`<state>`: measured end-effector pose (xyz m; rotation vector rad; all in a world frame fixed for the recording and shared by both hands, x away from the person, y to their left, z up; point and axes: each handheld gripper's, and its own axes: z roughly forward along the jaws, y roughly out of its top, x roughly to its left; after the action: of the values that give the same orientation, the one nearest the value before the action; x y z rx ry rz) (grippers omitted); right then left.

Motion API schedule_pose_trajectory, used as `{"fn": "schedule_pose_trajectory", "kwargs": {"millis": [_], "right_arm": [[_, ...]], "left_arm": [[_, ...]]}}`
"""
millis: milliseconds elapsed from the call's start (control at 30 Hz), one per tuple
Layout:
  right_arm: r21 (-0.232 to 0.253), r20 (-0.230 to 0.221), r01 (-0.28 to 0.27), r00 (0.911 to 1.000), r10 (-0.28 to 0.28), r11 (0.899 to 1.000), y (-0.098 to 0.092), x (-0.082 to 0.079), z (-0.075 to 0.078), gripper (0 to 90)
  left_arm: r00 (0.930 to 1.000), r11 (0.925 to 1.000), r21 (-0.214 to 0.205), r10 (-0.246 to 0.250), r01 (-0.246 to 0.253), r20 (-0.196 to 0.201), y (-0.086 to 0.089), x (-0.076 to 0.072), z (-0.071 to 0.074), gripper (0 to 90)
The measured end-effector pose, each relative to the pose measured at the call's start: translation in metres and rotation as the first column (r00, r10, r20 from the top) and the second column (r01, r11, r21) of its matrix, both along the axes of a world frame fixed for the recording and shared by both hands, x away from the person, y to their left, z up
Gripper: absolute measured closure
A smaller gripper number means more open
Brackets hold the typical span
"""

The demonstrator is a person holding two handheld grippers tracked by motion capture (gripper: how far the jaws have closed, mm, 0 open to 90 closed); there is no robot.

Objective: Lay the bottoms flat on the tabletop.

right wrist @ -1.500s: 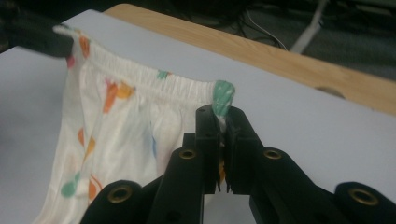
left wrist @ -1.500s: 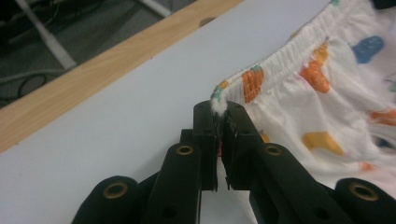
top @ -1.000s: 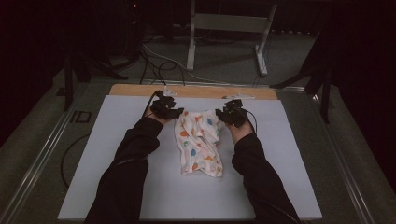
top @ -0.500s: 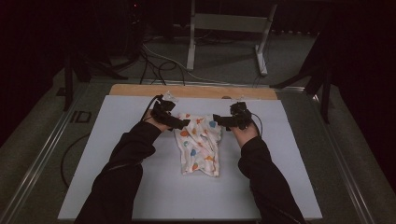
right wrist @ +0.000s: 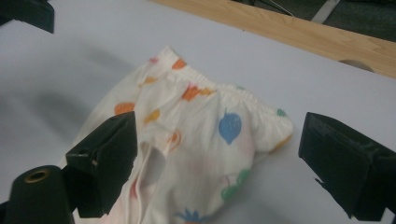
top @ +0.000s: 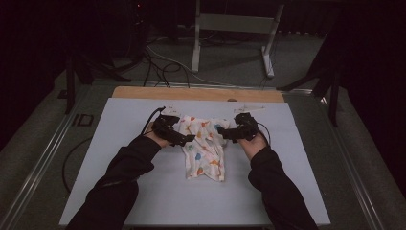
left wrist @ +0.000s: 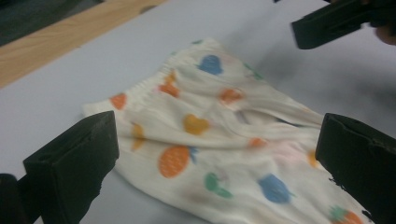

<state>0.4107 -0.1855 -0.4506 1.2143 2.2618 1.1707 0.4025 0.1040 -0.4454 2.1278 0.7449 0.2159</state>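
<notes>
A small white garment [top: 203, 146] printed with coloured fruit lies flat on the pale table top [top: 119, 143], its elastic waistband at the far end. My left gripper [top: 184, 139] sits at its left edge and my right gripper [top: 226, 134] at its right edge, both pointing inward. Both have just been opening. In the left gripper view the left gripper [left wrist: 215, 158] stands wide over the garment [left wrist: 224, 130] without pressing on it. The right gripper view shows the right gripper [right wrist: 224, 158] equally wide above the waistband [right wrist: 224, 93].
A wooden strip [top: 196, 93] runs along the table's far edge. Beyond it on the floor stand a metal frame [top: 230, 28] and loose cables [top: 163, 62]. A metal rail [top: 43, 158] borders the table's left side. A cable trails from the left gripper.
Both grippers have let go of the garment's top corners and opened. The hands drew back toward the person, and the waistband now lies spread wider on the table.
</notes>
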Motion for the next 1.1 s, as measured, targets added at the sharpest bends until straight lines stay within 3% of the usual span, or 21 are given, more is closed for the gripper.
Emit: {"fn": "schedule_pose_trajectory", "kwargs": {"millis": [67,200,267,333,367,433,467,500,533,567,600,633,667,700,733,800,833,900,933,1100], "right_arm": [[-0.001,0.000,-0.011,0.9999,0.011,1.000,-0.001,-0.005,0.000,11.8],[-0.027,0.003,-0.040,0.9992,0.040,0.999,-0.001,-0.018,0.001,10.7],[-0.033,0.012,-0.044,0.9989,0.044,0.998,-0.002,-0.022,0.000,11.0],[-0.025,0.013,-0.055,0.9984,0.055,0.998,-0.005,-0.029,0.000,11.6],[0.004,-0.009,-0.080,0.9968,0.080,0.997,-0.009,-0.037,-0.001,14.1],[0.011,-0.021,-0.095,0.9952,0.096,0.995,-0.010,-0.039,-0.003,14.1],[0.009,-0.028,-0.102,0.9944,0.102,0.995,-0.012,-0.052,-0.007,14.1],[0.026,-0.031,-0.102,0.9942,0.103,0.994,-0.013,-0.057,-0.009,14.1],[0.042,-0.028,-0.098,0.9947,0.099,0.994,-0.014,-0.063,-0.011,14.5],[0.042,-0.028,-0.098,0.9947,0.099,0.994,-0.014,-0.063,-0.011,14.5],[0.061,-0.047,-0.108,0.9927,0.111,0.992,-0.015,-0.072,-0.015,14.3],[0.061,-0.047,-0.108,0.9927,0.111,0.992,-0.015,-0.072,-0.015,14.3],[0.071,-0.058,-0.114,0.9913,0.118,0.991,-0.015,-0.080,-0.018,13.9],[0.084,-0.068,-0.127,0.9888,0.132,0.988,-0.015,-0.083,-0.019,13.9],[0.081,-0.073,-0.127,0.9885,0.133,0.989,-0.015,-0.086,-0.019,14.0],[0.073,-0.076,-0.119,0.9893,0.124,0.990,-0.015,-0.090,-0.019,14.8],[0.072,-0.073,-0.128,0.9883,0.134,0.989,-0.015,-0.094,-0.019,15.8],[0.053,-0.074,-0.127,0.9886,0.131,0.990,-0.017,-0.101,-0.022,18.1],[0.049,-0.074,-0.126,0.9889,0.129,0.991,-0.019,-0.104,-0.023,19.8],[0.057,-0.092,-0.106,0.9895,0.111,0.993,-0.027,-0.107,-0.028,21.3]], "left_arm": [[1.0000,1.0000,0.000,-0.006,0.006,0.003,0.001,-0.003,0.000,0.4],[0.9983,0.9982,-0.020,-0.057,0.057,0.006,0.005,-0.027,0.000,0.5],[0.9975,0.9973,-0.018,-0.070,0.071,0.006,0.006,-0.031,-0.001,0.5],[0.9947,0.9946,-0.019,-0.102,0.102,0.004,0.006,-0.044,-0.004,0.5],[0.9913,0.9911,-0.021,-0.131,0.131,-0.002,0.007,-0.059,-0.008,1.5],[0.9913,0.9911,-0.021,-0.131,0.131,-0.002,0.007,-0.059,-0.008,2.5],[0.9835,0.9834,-0.011,-0.181,0.181,0.002,0.007,-0.085,-0.019,5.3],[0.9835,0.9834,-0.011,-0.181,0.181,0.002,0.007,-0.085,-0.019,6.7],[0.9805,0.9805,-0.005,-0.197,0.197,0.003,0.008,-0.097,-0.027,7.5],[0.9805,0.9805,-0.005,-0.197,0.197,0.003,0.008,-0.097,-0.027,11.2],[0.9778,0.9778,0.013,-0.209,0.209,0.008,0.007,-0.106,-0.035,14.3],[0.9778,0.9778,0.013,-0.209,0.209,0.008,0.007,-0.106,-0.035,15.6],[0.9736,0.9728,0.047,-0.228,0.227,0.015,0.004,-0.111,-0.042,17.0],[0.9736,0.9728,0.047,-0.228,0.227,0.015,0.004,-0.111,-0.042,20.9],[0.9712,0.9690,0.082,-0.236,0.233,0.031,0.002,-0.112,-0.048,24.8],[0.9682,0.9652,0.096,-0.248,0.243,0.036,0.001,-0.112,-0.050,28.7],[0.9673,0.9617,0.125,-0.250,0.244,0.040,0.000,-0.111,-0.053,32.3],[0.9671,0.9598,0.139,-0.251,0.244,0.040,0.000,-0.109,-0.057,42.8],[0.9704,0.9618,0.149,-0.238,0.230,0.041,-0.001,-0.107,-0.059,46.5],[0.9666,0.9586,0.160,-0.248,0.235,0.064,-0.005,-0.108,-0.065,60.0]]}}
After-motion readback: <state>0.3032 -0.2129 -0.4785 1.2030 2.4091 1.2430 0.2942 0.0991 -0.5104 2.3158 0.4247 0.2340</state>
